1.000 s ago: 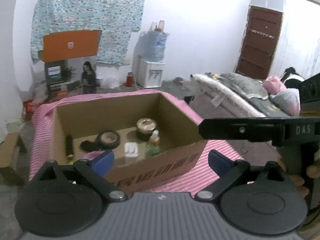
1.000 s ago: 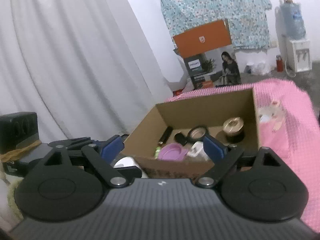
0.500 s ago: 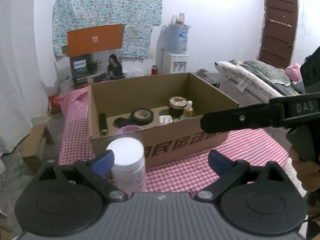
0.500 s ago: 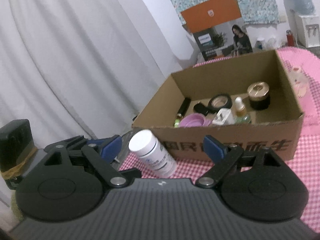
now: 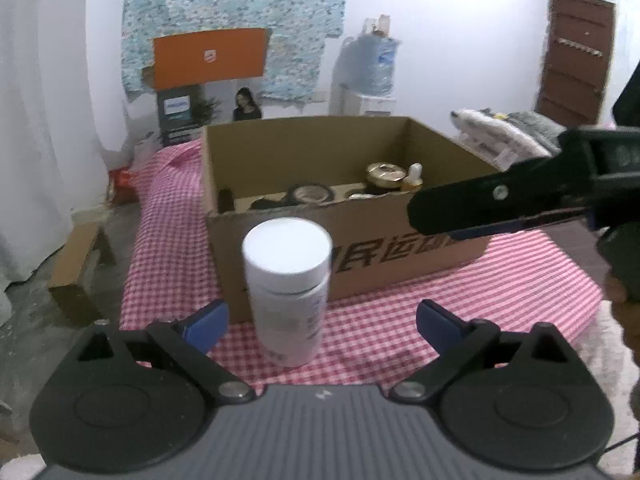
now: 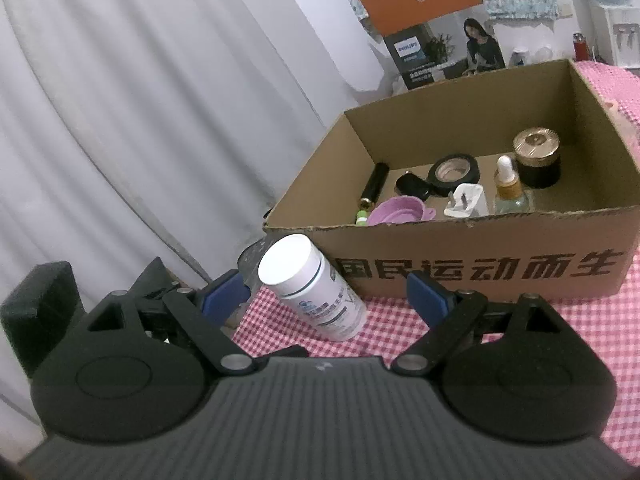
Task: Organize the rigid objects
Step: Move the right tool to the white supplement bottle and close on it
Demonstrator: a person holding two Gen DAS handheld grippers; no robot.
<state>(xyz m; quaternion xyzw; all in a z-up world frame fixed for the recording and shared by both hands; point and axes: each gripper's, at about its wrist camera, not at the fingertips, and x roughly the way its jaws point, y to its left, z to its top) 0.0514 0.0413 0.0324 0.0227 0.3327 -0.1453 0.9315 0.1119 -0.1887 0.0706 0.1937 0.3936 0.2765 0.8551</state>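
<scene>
Before the cardboard box [image 5: 280,152], white bottle [image 5: 287,288] stands upright, cap up.

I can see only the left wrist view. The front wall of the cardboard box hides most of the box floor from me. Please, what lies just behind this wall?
Observer: In the right wrist view, a purple dish lies against it, with a white plug adapter beside it.
Operator: Does the right gripper touch the white bottle?
Observer: No. The white bottle appears between the fingers of the open right gripper, and neither finger touches it.
Operator: And the black tube?
Observer: The black tube lies along the box's left wall, with its small green end toward the front wall.
</scene>
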